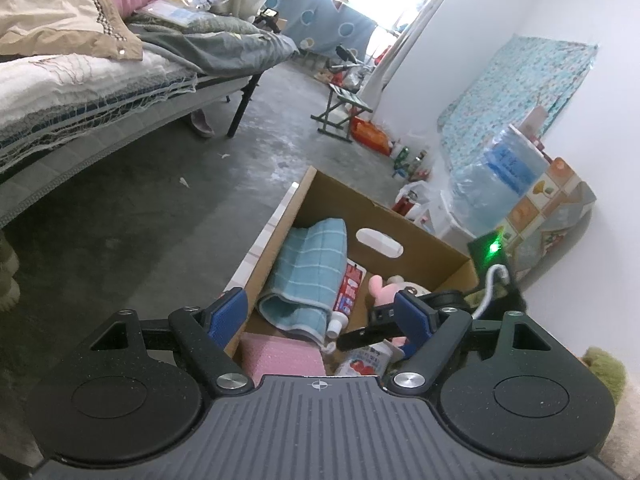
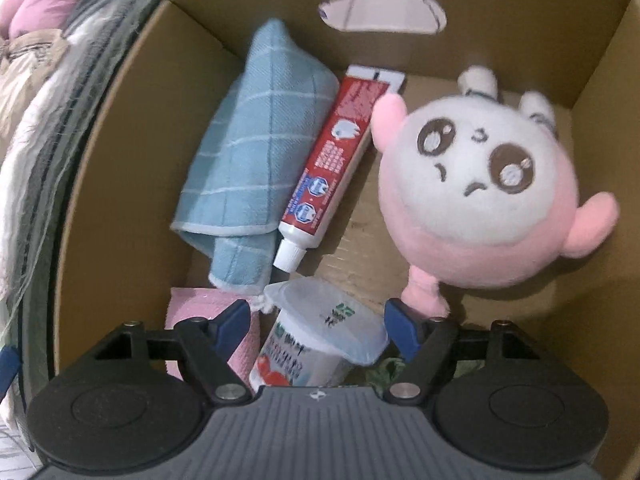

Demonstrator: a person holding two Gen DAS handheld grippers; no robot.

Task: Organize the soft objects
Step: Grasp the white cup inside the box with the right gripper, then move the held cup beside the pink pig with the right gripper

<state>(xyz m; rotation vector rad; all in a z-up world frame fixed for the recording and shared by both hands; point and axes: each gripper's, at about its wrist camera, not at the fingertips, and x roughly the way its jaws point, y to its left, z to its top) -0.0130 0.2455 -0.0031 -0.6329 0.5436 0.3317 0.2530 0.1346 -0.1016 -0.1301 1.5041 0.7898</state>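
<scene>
While the right gripper (image 2: 316,316) hung inside the cardboard box (image 2: 600,52), I had its jaws spread wide with nothing between them, the blue pads standing either side of a yogurt cup (image 2: 320,340) without touching it. The pink and white plush toy (image 2: 476,196) lay just beyond the right pad, one of its small pink limbs reaching down right beside that fingertip, though I could not tell whether they met. I judged the plush as the soft thing I was there for, since it sat face up on the box floor, apart from the harder goods. The folded blue checked towel (image 2: 248,152) leaned against the box's left wall, with a red toothpaste tube (image 2: 336,160) lying alongside it, cap toward me, and a pink foam-like pad (image 2: 200,312) tucked under the towel's near end. That mix of soft and hard items told me the sorting was far from finished. My left gripper (image 1: 316,316) hovered above the near rim of the same box (image 1: 420,236), jaws equally wide and empty, held back, I think, to leave the right one room; from there I saw the towel (image 1: 308,272), the plush (image 1: 390,286) and the other gripper's black body low in the box. The bed (image 1: 80,92) stood across the concrete floor (image 1: 180,220).
</scene>
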